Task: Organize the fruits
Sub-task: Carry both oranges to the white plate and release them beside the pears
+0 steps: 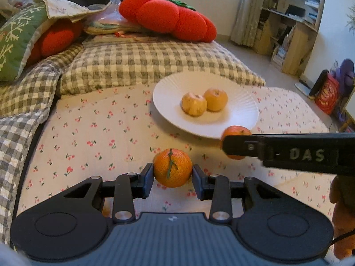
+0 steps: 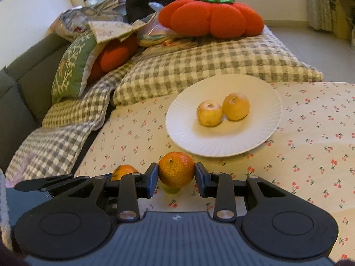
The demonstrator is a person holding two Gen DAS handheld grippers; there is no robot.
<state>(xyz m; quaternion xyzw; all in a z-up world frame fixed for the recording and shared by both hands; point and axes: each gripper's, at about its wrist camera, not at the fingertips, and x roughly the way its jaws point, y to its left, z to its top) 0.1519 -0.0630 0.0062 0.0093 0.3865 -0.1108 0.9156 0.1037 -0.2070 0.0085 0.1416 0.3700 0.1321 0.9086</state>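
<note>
A white ribbed plate (image 1: 173,93) (image 2: 182,119) on the cherry-print cloth holds two yellow fruits (image 1: 194,104) (image 2: 209,113). My left gripper (image 1: 172,175) is shut on an orange tangerine with a green stem (image 1: 172,170), just above the cloth, short of the plate. My right gripper (image 2: 176,175) is shut on another tangerine (image 2: 176,171) near the plate's front edge. In the left wrist view the right gripper (image 1: 224,145) enters from the right, holding its tangerine (image 1: 236,130) at the plate's rim. The left gripper's tangerine (image 2: 123,170) shows at the left in the right wrist view.
Checked grey-and-cream cushions (image 1: 142,66) (image 2: 199,62) lie behind the plate. Red tomato-shaped pillows (image 1: 168,17) (image 2: 210,17) and a green patterned pillow (image 1: 17,37) sit further back. Shelves (image 1: 295,24) and bags (image 1: 328,93) stand at the right on the floor.
</note>
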